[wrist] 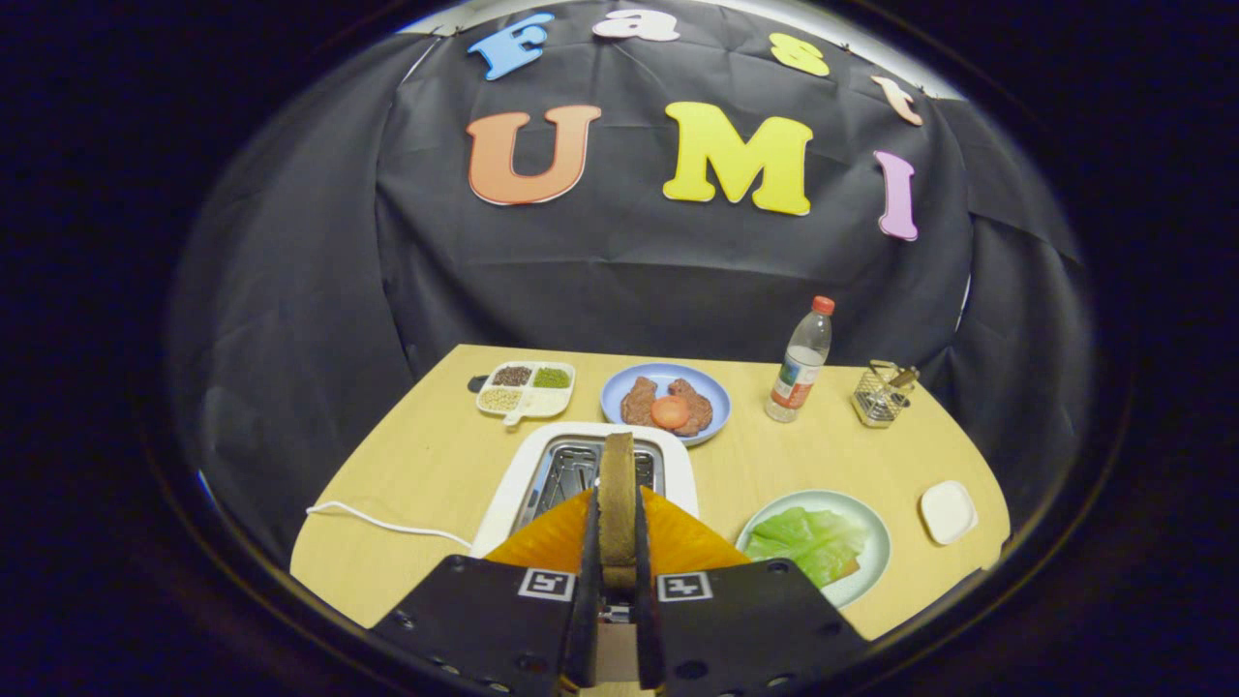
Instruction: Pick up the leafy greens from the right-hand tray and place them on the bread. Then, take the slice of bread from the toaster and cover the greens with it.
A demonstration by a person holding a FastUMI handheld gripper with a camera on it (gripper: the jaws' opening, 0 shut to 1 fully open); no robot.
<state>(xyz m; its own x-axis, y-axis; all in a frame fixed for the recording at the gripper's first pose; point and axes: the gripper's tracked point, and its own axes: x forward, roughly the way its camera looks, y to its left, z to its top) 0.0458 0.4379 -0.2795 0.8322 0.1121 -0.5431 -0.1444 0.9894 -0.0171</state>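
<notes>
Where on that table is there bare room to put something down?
Bare wood lies left of the toaster, around its white cord, and between the bottle and the green plate. The back row is crowded. The gripper jaws pinch the bread slice.

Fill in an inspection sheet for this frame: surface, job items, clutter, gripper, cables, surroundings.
Surface: light wooden table, no spills seen.
Job's things: slice of bread held edge-on above the white toaster; leafy greens already on the pale green plate, over something orange-brown at the near edge.
Clutter: divided tray of grains, blue plate of meat with a tomato slice, water bottle, wire basket, small white dish.
Gripper: gripper shut on the bread slice, both fingers pressing its faces.
Cables: white cord lying left of the toaster.
Surroundings: black cloth wall.
</notes>
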